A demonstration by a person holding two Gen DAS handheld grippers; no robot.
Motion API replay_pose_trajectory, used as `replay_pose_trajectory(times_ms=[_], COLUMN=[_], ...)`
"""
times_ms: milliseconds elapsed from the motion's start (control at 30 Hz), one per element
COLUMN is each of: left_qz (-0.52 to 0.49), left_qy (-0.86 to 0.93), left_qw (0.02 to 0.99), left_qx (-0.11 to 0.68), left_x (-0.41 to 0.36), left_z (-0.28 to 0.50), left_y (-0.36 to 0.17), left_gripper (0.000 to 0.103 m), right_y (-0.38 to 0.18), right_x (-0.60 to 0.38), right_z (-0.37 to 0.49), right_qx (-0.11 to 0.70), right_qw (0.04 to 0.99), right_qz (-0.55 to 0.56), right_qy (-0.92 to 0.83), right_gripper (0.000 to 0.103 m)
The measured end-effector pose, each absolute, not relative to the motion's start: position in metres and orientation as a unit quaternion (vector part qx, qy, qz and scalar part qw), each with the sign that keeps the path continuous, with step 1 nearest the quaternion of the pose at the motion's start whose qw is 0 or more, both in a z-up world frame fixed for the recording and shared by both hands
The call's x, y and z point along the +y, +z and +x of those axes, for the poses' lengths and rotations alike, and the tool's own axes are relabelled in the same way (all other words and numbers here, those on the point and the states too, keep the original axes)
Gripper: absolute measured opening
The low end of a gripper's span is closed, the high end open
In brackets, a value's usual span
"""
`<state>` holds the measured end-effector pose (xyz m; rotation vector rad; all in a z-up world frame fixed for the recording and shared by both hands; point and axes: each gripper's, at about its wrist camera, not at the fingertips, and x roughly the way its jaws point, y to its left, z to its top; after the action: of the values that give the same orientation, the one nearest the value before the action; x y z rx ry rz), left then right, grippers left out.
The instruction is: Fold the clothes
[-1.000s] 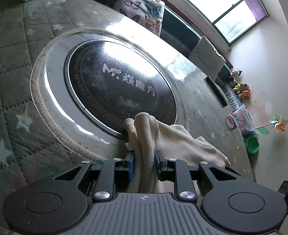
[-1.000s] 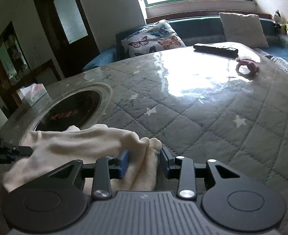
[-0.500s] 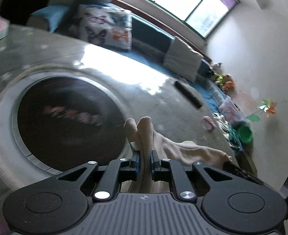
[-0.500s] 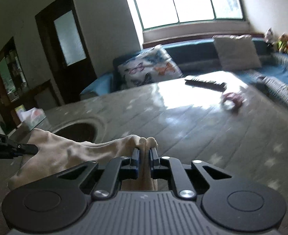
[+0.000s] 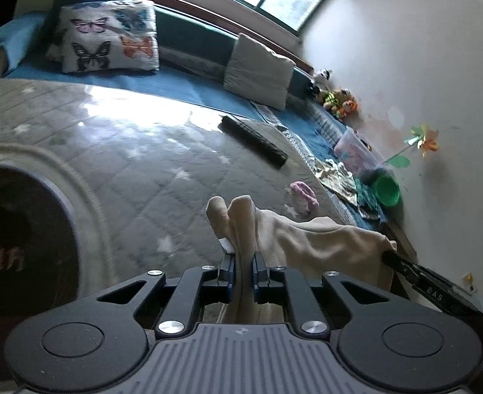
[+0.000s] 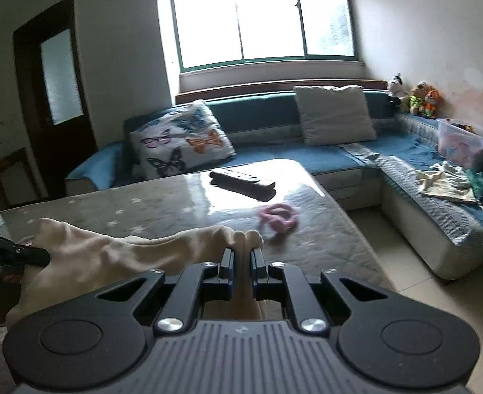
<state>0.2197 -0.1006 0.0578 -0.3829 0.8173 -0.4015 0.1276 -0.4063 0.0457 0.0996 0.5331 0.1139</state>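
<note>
A cream garment hangs stretched between my two grippers above the grey quilted table. My left gripper is shut on one bunched corner of it. My right gripper is shut on the other corner; the cloth runs left from it to the left gripper's tip. In the left wrist view the right gripper's tip grips the cloth at the right.
A black remote and a pink hair tie lie on the table. A round black cooktop inset is at the left. A blue sofa with pillows runs behind and along the right, with clothes and toys on it.
Both grippers closed on the garment's corners and lifted it off the table. The views tilted up from the tabletop toward the sofa and window.
</note>
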Motion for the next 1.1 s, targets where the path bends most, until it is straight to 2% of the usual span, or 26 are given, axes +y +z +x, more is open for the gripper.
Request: replay_pose_trajectory(times_ms=[300,500,867,933,1000,1100], left_qz=[-0.133,-0.116,-0.084,-0.084,-0.084,-0.077], left_qy=[-0.167,-0.192,-0.216,-0.214,-0.213,-0.219], left_qw=[0.89,0.89,0.877,0.877,0.877,0.88], left_qx=[0.403,0.397,0.42,0.421,0.422,0.413], left_x=[-0.105,-0.12,-0.152,-0.153,-0.154,-0.156], left_z=[0.238,0.249,0.285,0.29,0.293,0.289], left_y=[0.042,0.044,0.013,0.009,0.006,0.013], left_gripper=[0.019,0.019,0.018,0.018,0.018,0.019], right_y=[0.016,0.007,-0.013,-0.02,-0.023,-0.018], right_x=[-0.426,-0.406,-0.371,-0.369,-0.369,-0.37], right_z=[0.156,0.178,0.218,0.224,0.227,0.223], right_qx=[0.301,0.315,0.342,0.347,0.347,0.341], right_qw=[0.952,0.947,0.934,0.933,0.933,0.935], right_qz=[0.044,0.036,0.019,0.014,0.011,0.01], right_qy=[0.017,0.051,0.102,0.097,0.093,0.095], right_gripper=[0.012,0.012,0.012,0.014,0.021,0.021])
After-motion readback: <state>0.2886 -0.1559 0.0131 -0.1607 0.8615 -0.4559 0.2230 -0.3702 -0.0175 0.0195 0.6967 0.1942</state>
